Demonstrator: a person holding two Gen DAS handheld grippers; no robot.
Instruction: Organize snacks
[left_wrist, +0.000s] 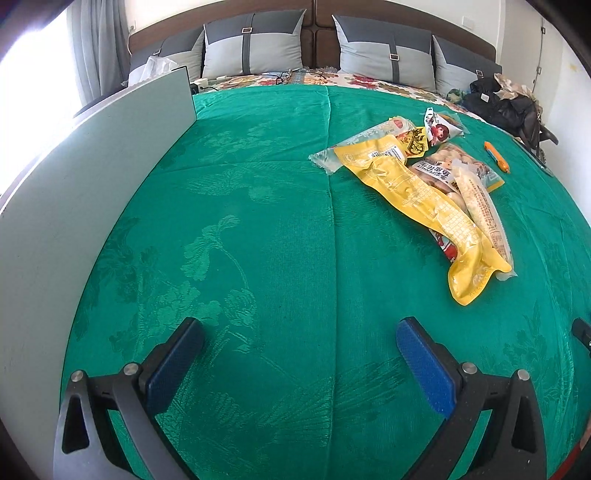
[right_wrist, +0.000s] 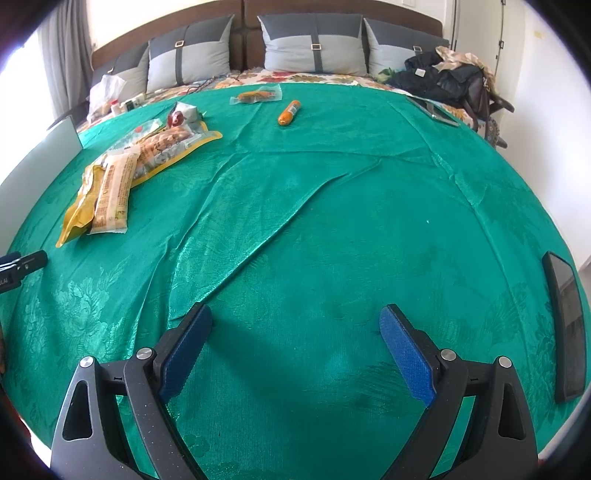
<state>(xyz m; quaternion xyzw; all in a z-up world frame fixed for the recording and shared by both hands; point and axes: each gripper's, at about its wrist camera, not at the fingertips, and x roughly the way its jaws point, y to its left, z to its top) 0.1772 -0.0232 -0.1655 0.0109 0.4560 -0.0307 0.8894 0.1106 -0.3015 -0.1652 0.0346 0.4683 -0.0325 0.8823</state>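
A heap of snack packets lies on the green bedspread. On top is a long yellow packet, with a pale corn packet and a peanut bag beside it. In the right wrist view the same heap sits far left. An orange sausage and a clear-wrapped snack lie apart farther back. My left gripper is open over bare cloth, well short of the heap. My right gripper is open too, holding nothing.
A pale grey board stands along the left edge. Grey pillows line the headboard. Dark clothes and a bag are piled at the back right. A dark phone lies at the right edge. A white plastic bag sits back left.
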